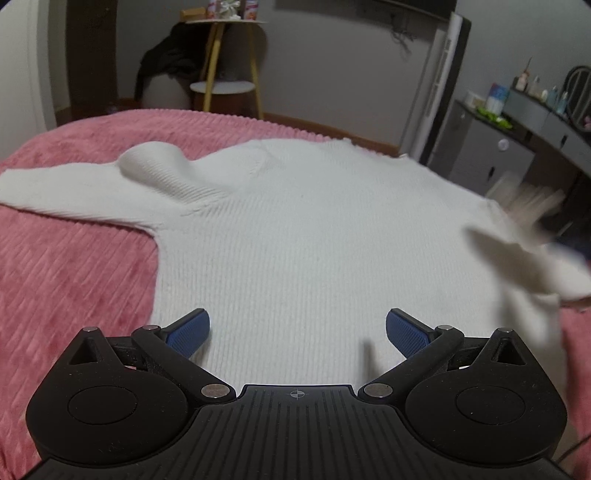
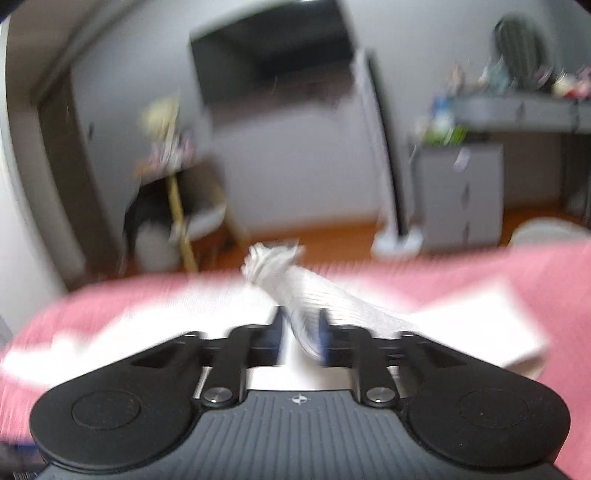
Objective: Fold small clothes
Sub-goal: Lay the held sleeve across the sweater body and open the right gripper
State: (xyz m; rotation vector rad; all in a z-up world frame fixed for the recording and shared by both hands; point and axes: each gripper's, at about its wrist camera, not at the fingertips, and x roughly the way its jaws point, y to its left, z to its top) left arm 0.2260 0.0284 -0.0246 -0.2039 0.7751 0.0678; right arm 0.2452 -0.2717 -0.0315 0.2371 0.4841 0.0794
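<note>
Sweater (image 1: 314, 240): white ribbed knit, spread flat on the pink blanket (image 1: 74, 266) of the bed.
Left gripper (image 1: 297, 334): fingers wide apart above the hem, holding nothing.
Right gripper (image 2: 301, 332): fingers clamped on a lifted sleeve (image 2: 295, 291) (view blurred).

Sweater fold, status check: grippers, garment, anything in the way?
Left gripper open over the white sweater. Right gripper shut on its sleeve, view blurred. Pink blanket underneath, no obstruction.

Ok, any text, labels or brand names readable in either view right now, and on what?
No readable text in either view.
Containers on the yellow-legged side table: printed labels, too small to read.
Bottles on the grey dresser: too blurred.
White sweater: no tag showing.
</note>
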